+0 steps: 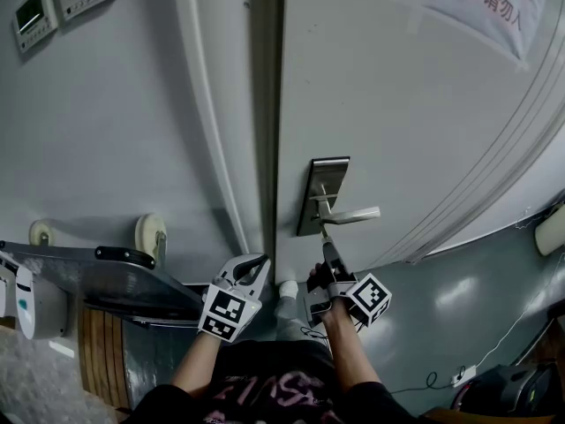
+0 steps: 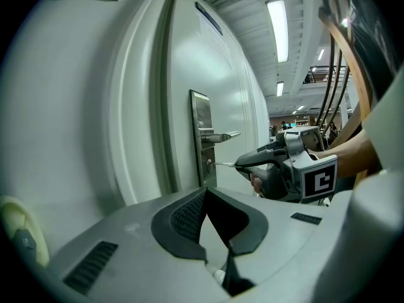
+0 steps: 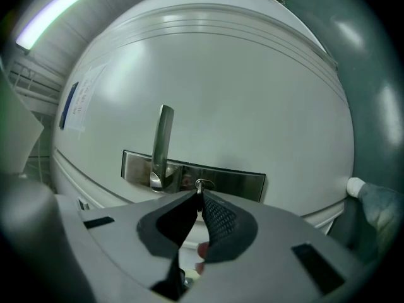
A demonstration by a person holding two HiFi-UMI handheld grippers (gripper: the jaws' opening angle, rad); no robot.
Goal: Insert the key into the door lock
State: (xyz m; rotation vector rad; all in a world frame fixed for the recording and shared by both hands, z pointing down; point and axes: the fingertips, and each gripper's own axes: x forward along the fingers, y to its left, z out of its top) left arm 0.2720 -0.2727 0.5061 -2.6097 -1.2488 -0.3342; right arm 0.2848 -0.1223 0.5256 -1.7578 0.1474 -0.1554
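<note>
A steel lock plate [image 1: 322, 193] with a lever handle [image 1: 351, 215] is mounted on the white door [image 1: 397, 104]. My right gripper [image 1: 328, 247] points level at the plate just below the handle and is shut on a thin metal key [image 2: 225, 164]. The key's tip meets the round keyhole [image 2: 209, 163]; how deep it sits I cannot tell. In the right gripper view the key [image 3: 199, 188] pokes out from the closed pads at the keyhole [image 3: 202, 183]. My left gripper [image 1: 254, 263] hangs to the left by the door's edge, open and with nothing between its fingers.
A metal cart [image 1: 97, 276] with wheels [image 1: 150, 234] stands at the left against the wall. The door frame [image 1: 221, 104] runs beside the lock. A white door stop [image 1: 288, 288] sits low by the door, a paper notice [image 1: 494, 3] is taped higher up, and a cable [image 1: 512, 334] lies on the floor at right.
</note>
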